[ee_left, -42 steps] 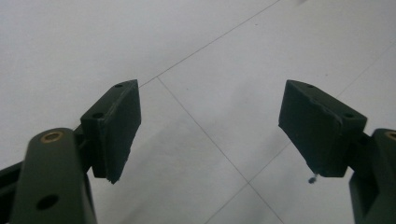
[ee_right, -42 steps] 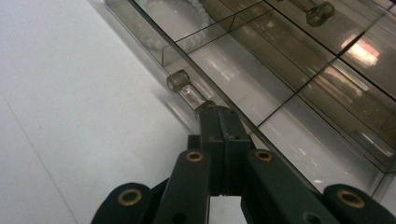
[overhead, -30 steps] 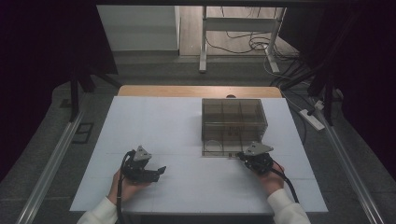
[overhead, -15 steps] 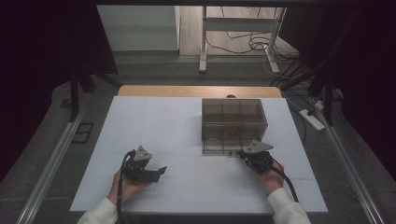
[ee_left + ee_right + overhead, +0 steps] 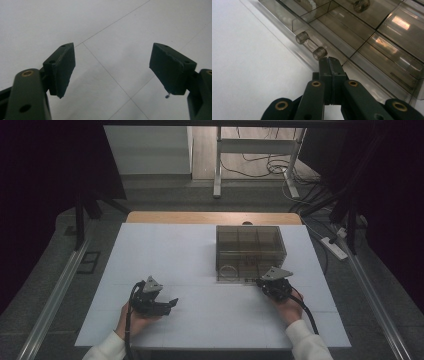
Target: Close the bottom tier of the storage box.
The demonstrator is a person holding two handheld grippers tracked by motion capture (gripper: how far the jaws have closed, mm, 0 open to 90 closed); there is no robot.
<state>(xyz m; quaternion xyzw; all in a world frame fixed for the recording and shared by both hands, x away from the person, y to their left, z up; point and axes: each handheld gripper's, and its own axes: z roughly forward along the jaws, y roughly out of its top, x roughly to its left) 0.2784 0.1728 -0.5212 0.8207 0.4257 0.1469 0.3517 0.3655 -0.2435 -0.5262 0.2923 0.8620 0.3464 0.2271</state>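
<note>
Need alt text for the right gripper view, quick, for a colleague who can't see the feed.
The right gripper, jaws shut together with nothing between them, points at the clear handle on the front of a smoky transparent compartment box, just short of it. White table lies to the left.

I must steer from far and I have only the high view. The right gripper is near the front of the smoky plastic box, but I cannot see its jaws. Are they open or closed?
Observer: In the right gripper view the right gripper has its jaws pressed together, with nothing between them.
Operator: What is directly in front of its tips?
Observer: A clear bar handle with two round ends, fixed on the front wall of the box. The tips sit just below its nearer end; I cannot tell if they touch.
Operator: And the left gripper?
Observer: In the left gripper view the left gripper has its jaws wide apart, over the bare white table, holding nothing.
</note>
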